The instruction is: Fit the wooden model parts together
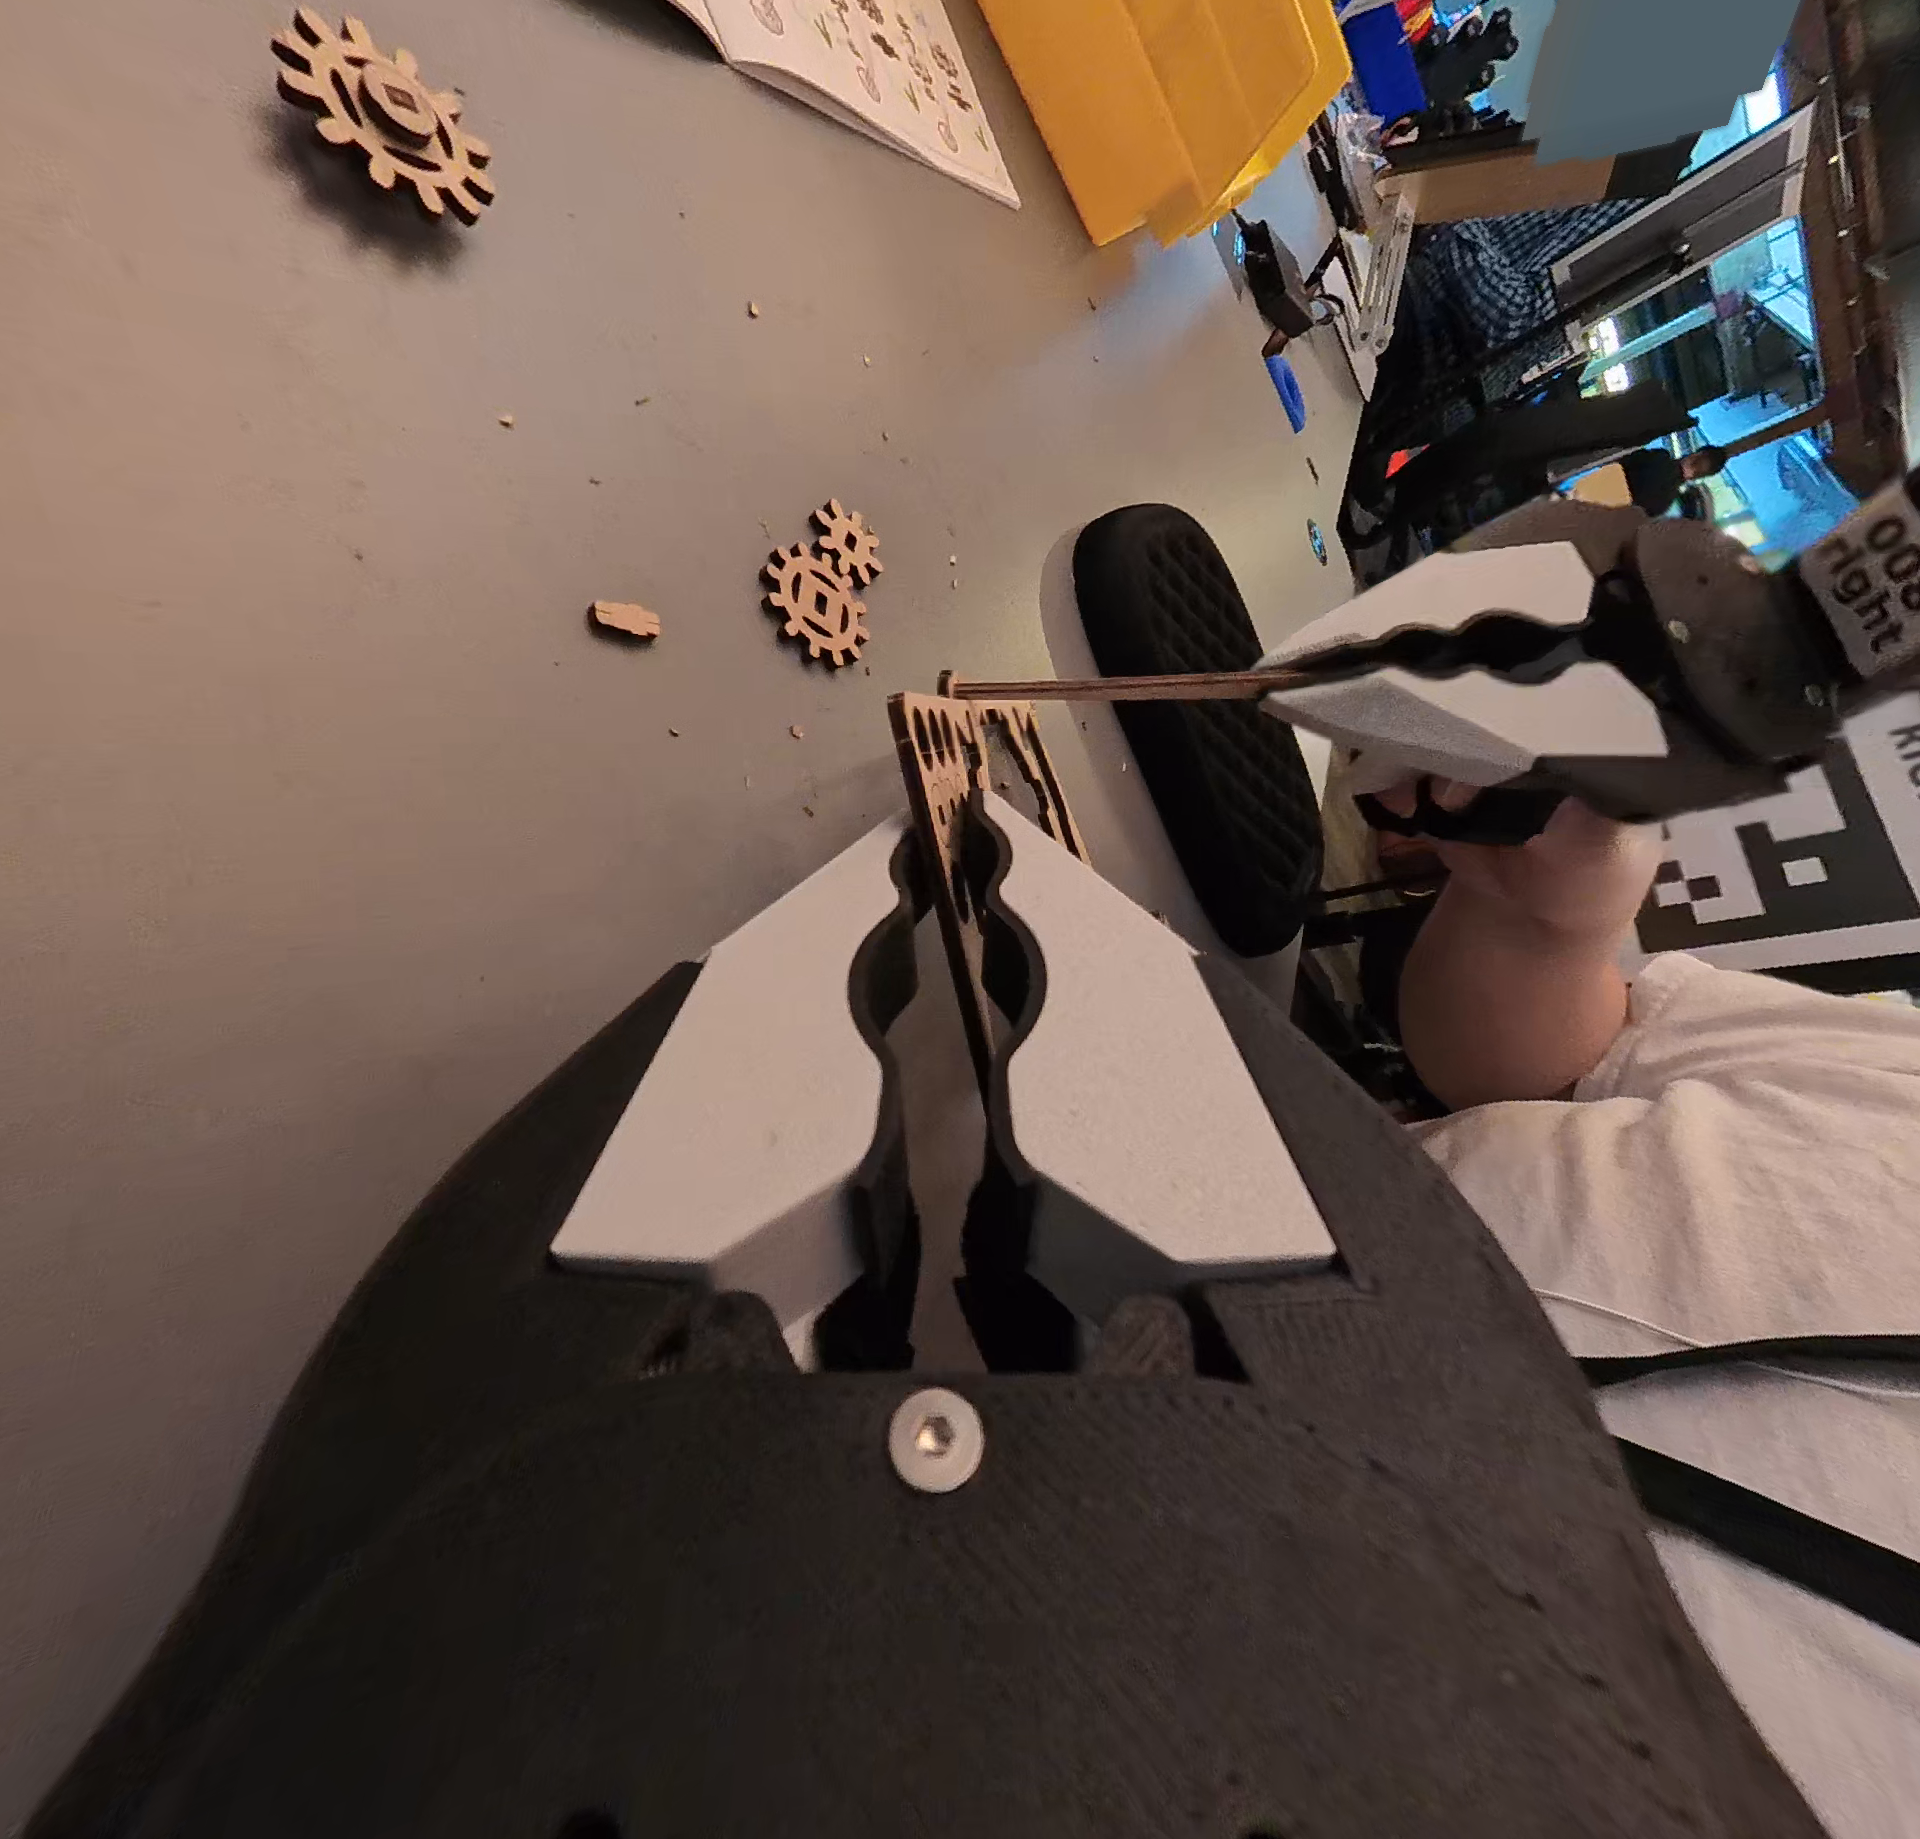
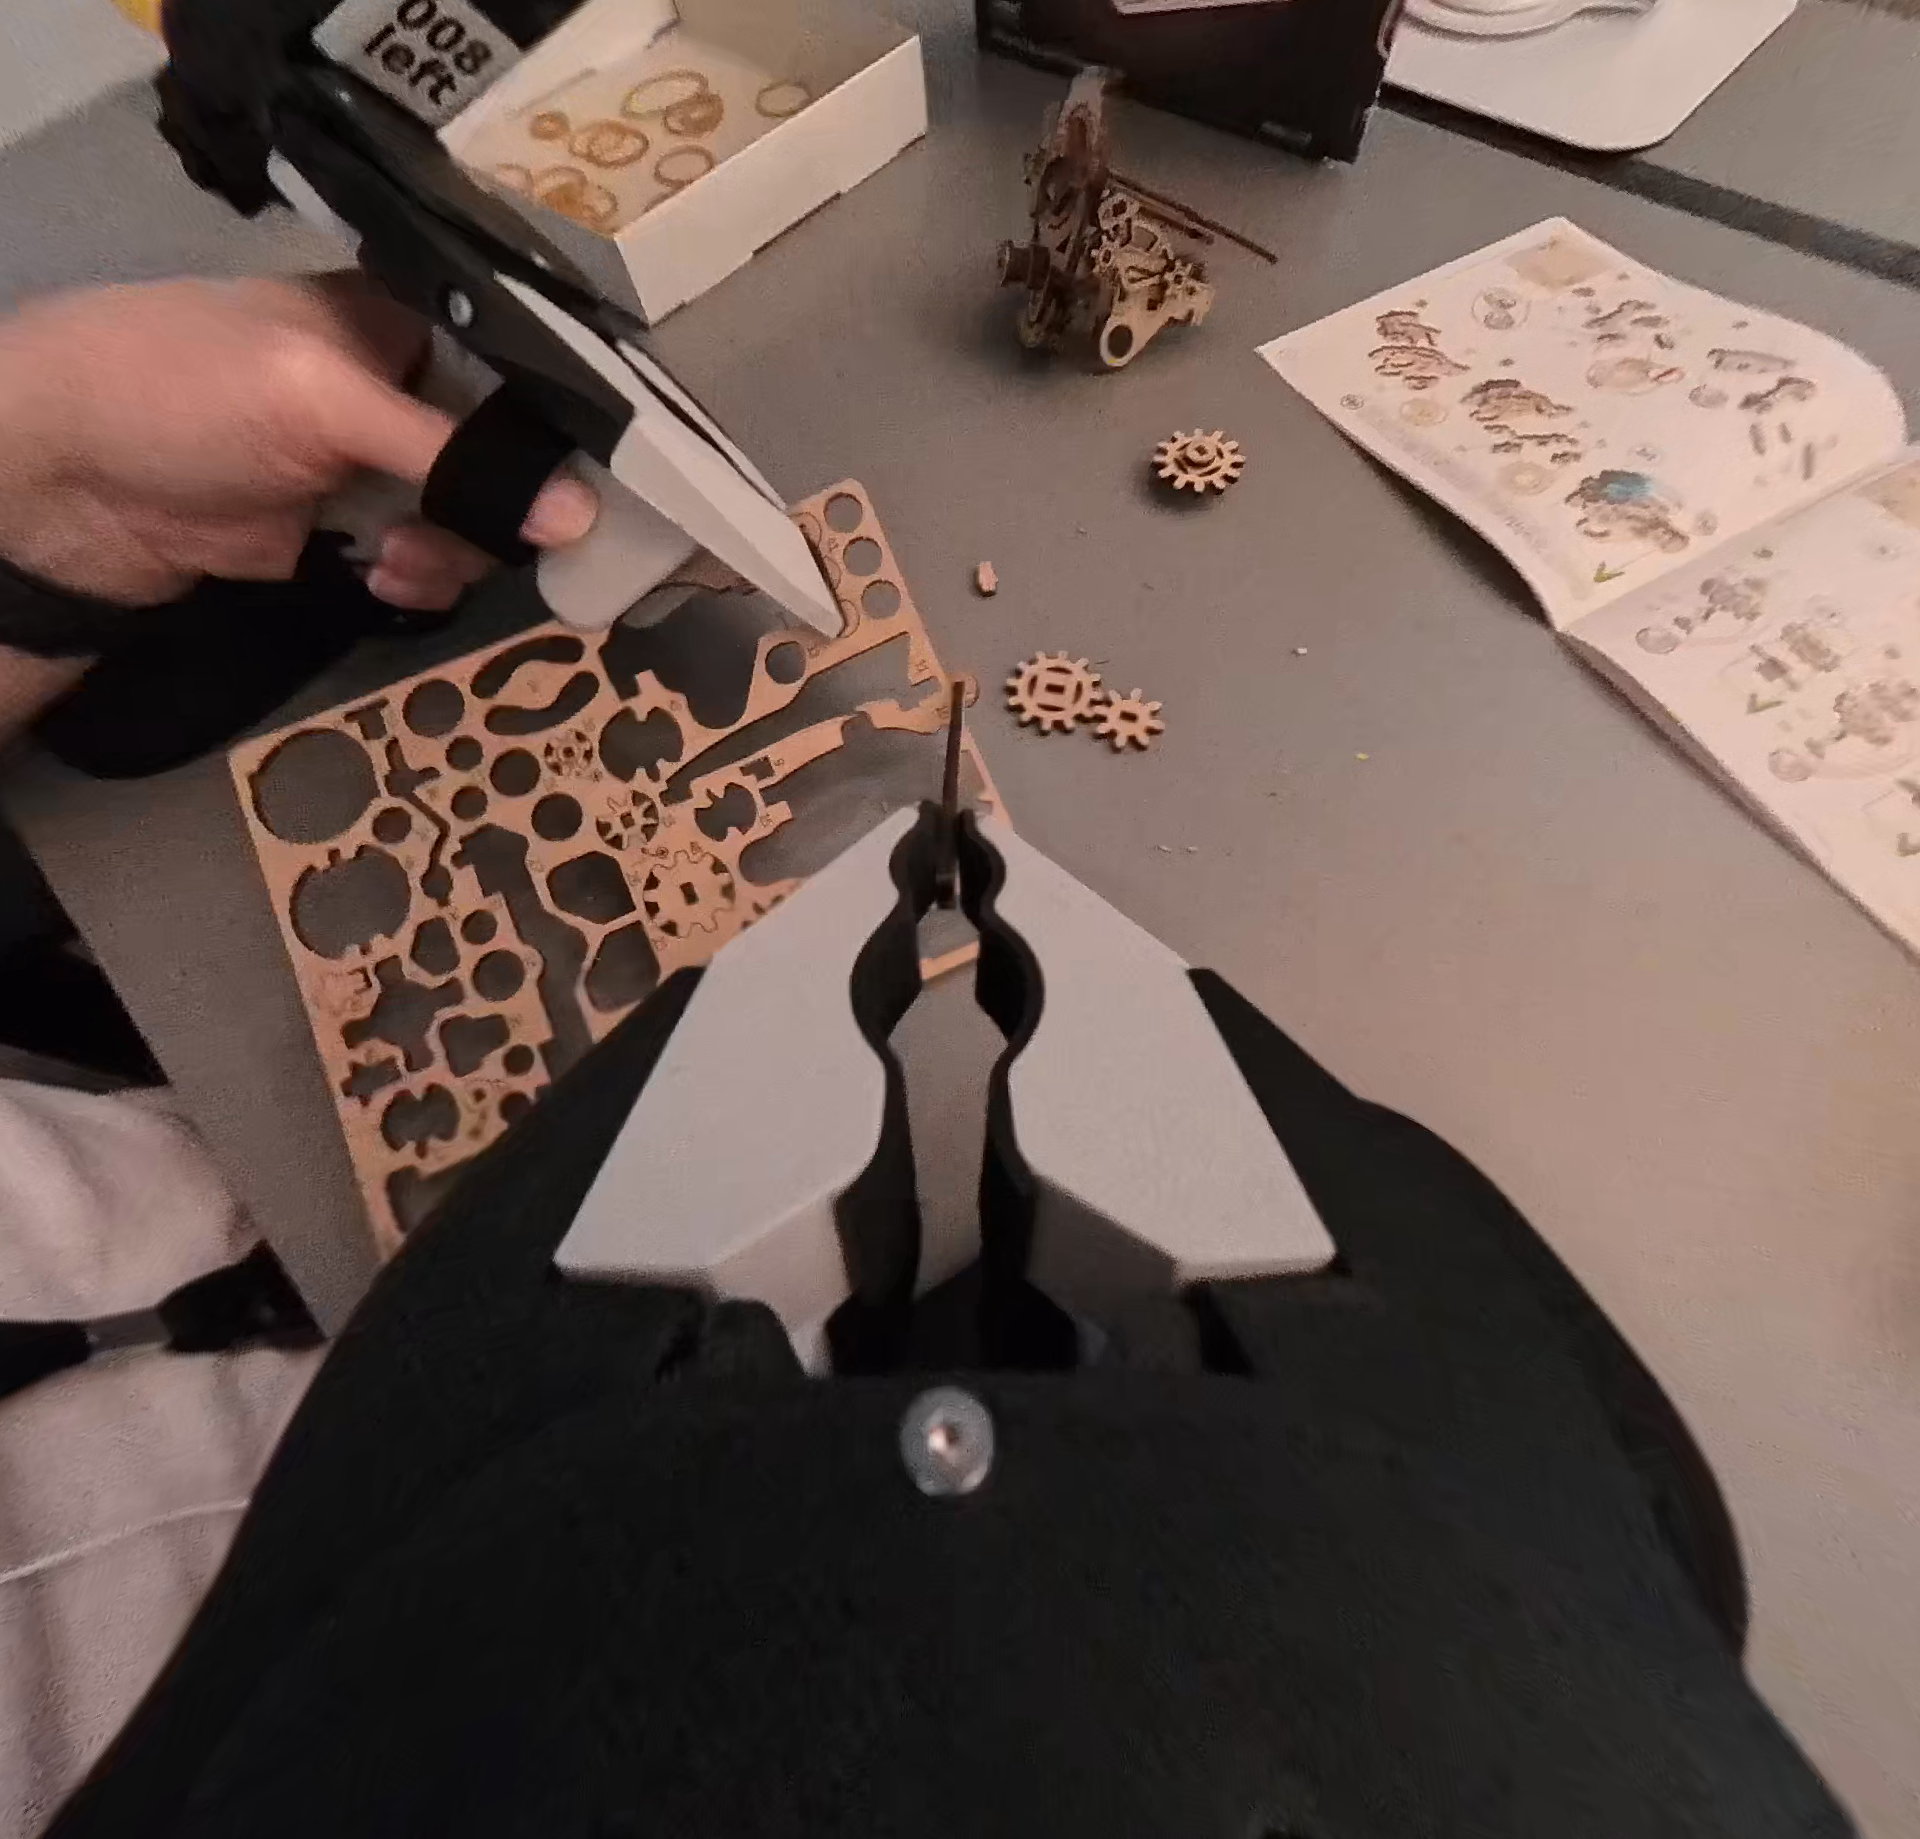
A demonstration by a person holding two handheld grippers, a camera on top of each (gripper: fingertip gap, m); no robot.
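My left gripper (image 1: pixel 951 823) is shut on the edge of a laser-cut wooden sheet (image 1: pixel 935 761) full of cut-outs, seen edge-on. In the right wrist view the sheet (image 2: pixel 499 854) lies tilted over the grey table, and the left gripper (image 2: pixel 826 610) pinches its far corner. My right gripper (image 2: pixel 940 818) is shut on a thin flat wooden piece (image 2: pixel 951 750), seen edge-on. Its far tip sits at the sheet's near corner. In the left wrist view the right gripper (image 1: pixel 1273 683) holds this piece (image 1: pixel 1101 689) level, with its tip just above the sheet's top edge.
Two meshed gears (image 2: pixel 1081 698), a single gear (image 2: pixel 1198 459) and a small peg (image 2: pixel 985 577) lie on the table. A partly built model (image 2: pixel 1101 251), a white box of rings (image 2: pixel 707 220), a booklet (image 2: pixel 1621 501) and yellow bins (image 1: pixel 1164 54) stand farther off. The grippers' ends are close to 9 cm from one another.
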